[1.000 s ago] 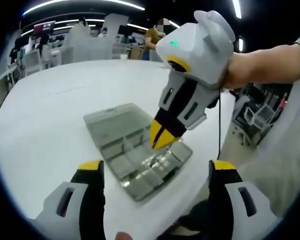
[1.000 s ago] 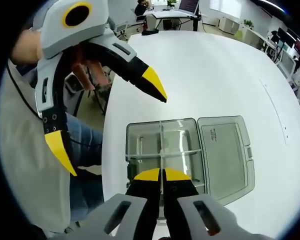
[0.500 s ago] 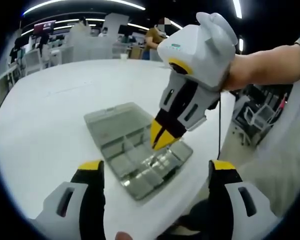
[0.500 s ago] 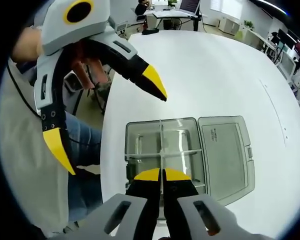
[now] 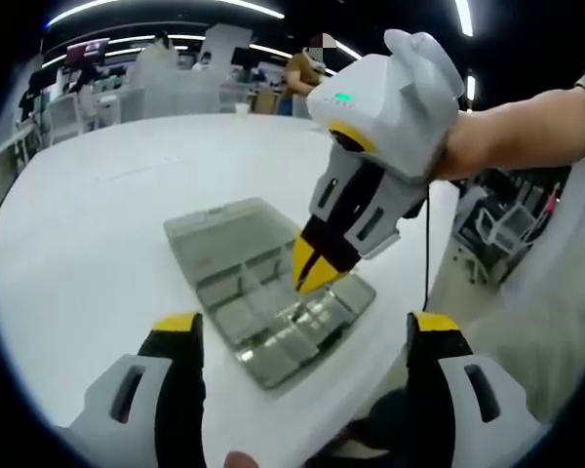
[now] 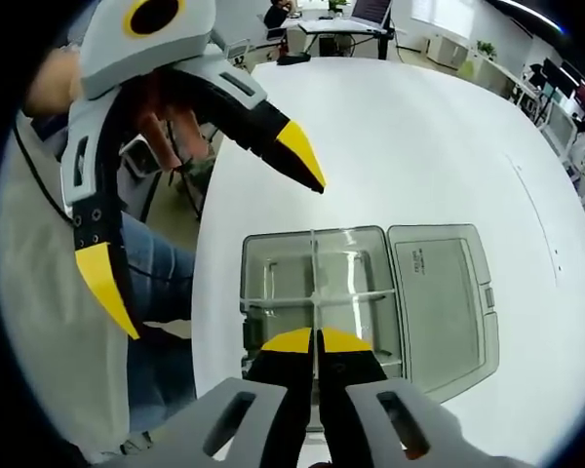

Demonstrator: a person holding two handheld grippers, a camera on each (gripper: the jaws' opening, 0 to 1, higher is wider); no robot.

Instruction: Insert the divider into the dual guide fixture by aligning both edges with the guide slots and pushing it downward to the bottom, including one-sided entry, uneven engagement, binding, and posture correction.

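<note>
A clear plastic compartment box [image 6: 248, 292] lies on the white table with its lid [image 6: 439, 292] flipped open beside it. A thin clear divider [image 6: 314, 265] stands upright along the middle of the tray, crossing a second clear strip. My right gripper [image 6: 318, 339] is shut on the divider's near end. In the left gripper view the right gripper [image 5: 312, 273] reaches down into the box [image 5: 269, 376], tilted, tips together. My left gripper [image 5: 305, 324] hangs wide open above the box's near side, holding nothing. In the right gripper view the left gripper [image 6: 205, 224] hovers over the table's edge.
The white table [image 5: 97, 224] is broad and round-edged, and the box sits near its rim. A person's forearm [image 5: 526, 127] and jeans [image 6: 161, 292] show beside the edge. Desks, chairs and other people stand far behind.
The right gripper has leaned and shifted slightly while staying shut on the divider. The box and the open left gripper have barely moved.
</note>
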